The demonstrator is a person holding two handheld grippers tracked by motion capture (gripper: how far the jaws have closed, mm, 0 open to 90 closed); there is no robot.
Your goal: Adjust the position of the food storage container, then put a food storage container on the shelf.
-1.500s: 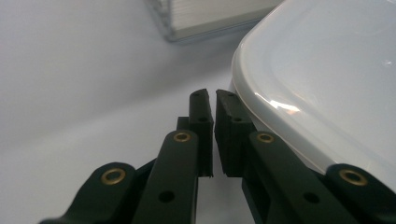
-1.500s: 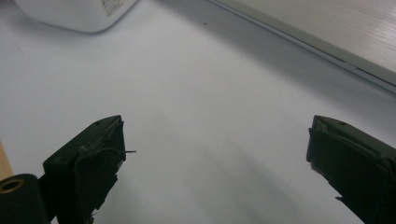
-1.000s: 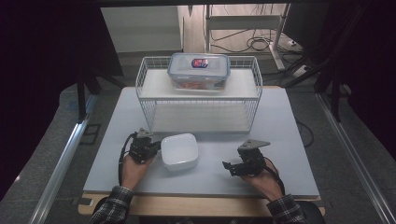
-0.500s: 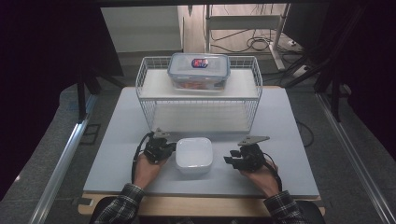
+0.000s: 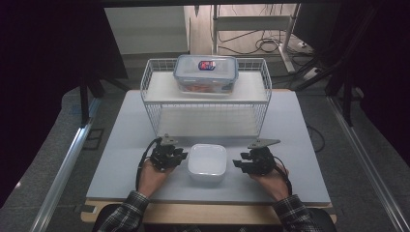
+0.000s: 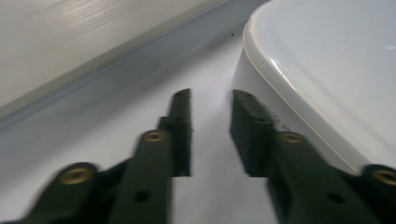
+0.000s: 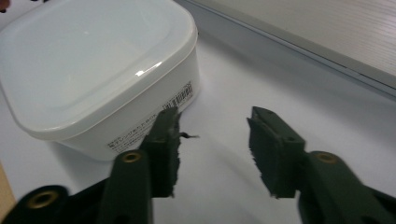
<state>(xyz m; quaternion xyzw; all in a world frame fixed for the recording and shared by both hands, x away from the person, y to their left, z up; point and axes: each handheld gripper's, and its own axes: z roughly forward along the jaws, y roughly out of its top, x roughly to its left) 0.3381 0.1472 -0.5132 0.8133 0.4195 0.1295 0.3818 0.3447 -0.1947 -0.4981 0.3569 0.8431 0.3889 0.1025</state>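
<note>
I'm sliding the tub [image 5: 207, 162] rightward to counter centre; left tongs [image 5: 180, 155], narrow and empty, touching its side. Right tongs [image 5: 238, 164], wide, are waiting beside it.

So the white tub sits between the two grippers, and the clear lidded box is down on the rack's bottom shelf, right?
Not quite. The clear box sits on the rack's top shelf, as the high view shows. The white tub is indeed between the left gripper and right gripper.
</note>
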